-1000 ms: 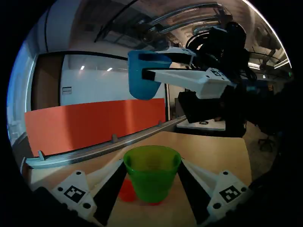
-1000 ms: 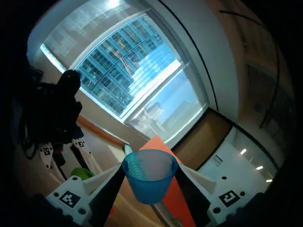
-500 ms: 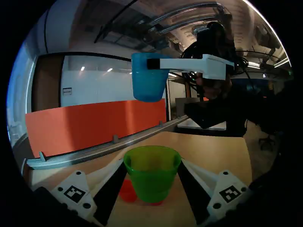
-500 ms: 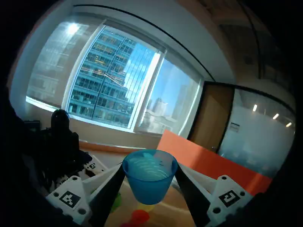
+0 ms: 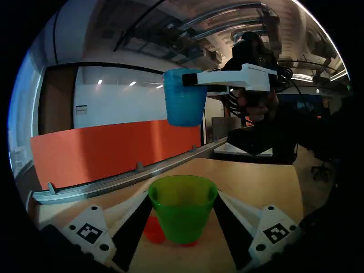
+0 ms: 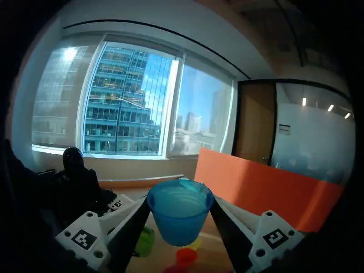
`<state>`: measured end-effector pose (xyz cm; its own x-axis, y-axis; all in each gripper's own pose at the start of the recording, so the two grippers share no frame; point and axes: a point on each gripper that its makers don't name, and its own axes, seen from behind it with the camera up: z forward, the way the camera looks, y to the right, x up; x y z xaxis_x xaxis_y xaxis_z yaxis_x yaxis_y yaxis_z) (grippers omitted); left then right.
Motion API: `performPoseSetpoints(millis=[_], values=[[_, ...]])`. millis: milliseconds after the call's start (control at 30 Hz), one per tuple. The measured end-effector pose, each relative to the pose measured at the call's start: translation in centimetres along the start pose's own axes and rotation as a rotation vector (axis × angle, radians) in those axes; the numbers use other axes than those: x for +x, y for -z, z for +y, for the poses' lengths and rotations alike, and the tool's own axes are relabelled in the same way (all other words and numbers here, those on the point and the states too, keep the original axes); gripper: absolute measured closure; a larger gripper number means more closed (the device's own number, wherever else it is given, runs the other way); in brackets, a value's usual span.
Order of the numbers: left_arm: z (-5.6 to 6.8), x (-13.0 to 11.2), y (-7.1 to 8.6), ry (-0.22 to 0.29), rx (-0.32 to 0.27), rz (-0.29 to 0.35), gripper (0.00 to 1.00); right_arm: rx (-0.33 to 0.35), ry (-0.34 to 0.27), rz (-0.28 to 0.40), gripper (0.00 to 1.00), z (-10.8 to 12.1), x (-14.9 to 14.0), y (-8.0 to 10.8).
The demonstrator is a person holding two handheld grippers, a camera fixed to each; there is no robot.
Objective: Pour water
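A green cup [image 5: 182, 207] stands upright on the wooden table [image 5: 259, 182], and my left gripper [image 5: 182, 200] is shut on its sides. A blue cup [image 5: 184, 98] hangs upright high above and beyond it, clamped by my right gripper [image 5: 184, 84], with a hand [image 5: 255, 102] behind. In the right gripper view the blue cup [image 6: 179, 218] sits level between the fingers of my right gripper [image 6: 179, 204]. I cannot tell whether it holds water. The green cup [image 6: 144, 241] shows low on the left, below the left gripper [image 6: 111, 204].
A small red cup [image 5: 154, 230] stands on the table just behind the green one. Red [image 6: 185, 257] and yellow [image 6: 196, 244] cups lie under the blue cup. An orange panel [image 5: 113, 148] and a metal rail [image 5: 136, 175] line the table's far edge. Windows [image 6: 127, 109] are beyond.
The right gripper has rolled the blue cup from a tilt back to upright and level, drifting slightly right in the left gripper view. The left gripper and green cup have stayed still.
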<state>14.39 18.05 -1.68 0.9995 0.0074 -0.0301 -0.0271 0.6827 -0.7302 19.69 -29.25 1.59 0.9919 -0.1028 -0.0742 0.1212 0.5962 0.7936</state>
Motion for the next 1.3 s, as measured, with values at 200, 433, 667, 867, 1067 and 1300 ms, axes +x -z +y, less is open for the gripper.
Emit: performPoseSetpoints(millis=[200,433,667,867,1067,1300], values=[[-0.5,-0.1,0.2,0.001,0.012,-0.004,0.13,-0.020,-0.005,-0.001,0.09,0.9,-0.3,0.7],[-1.5,-0.1,0.7,0.004,0.036,-0.008,0.13,-0.060,-0.010,-0.006,0.09,2.3,-0.9,2.2],[-2.3,0.0,1.2,0.002,0.053,-0.020,0.13,-0.109,-0.024,-0.015,0.09,4.2,-2.1,4.2],[-2.6,0.1,1.5,-0.005,0.057,-0.033,0.13,-0.143,-0.019,-0.023,0.09,5.2,-2.9,5.7],[-2.9,0.3,1.8,-0.014,0.062,-0.042,0.13,-0.152,-0.025,-0.024,0.09,5.7,-3.4,6.8],[-2.9,0.3,1.9,-0.021,0.056,-0.061,0.13,-0.154,-0.025,-0.043,0.09,5.7,-4.8,7.6]])
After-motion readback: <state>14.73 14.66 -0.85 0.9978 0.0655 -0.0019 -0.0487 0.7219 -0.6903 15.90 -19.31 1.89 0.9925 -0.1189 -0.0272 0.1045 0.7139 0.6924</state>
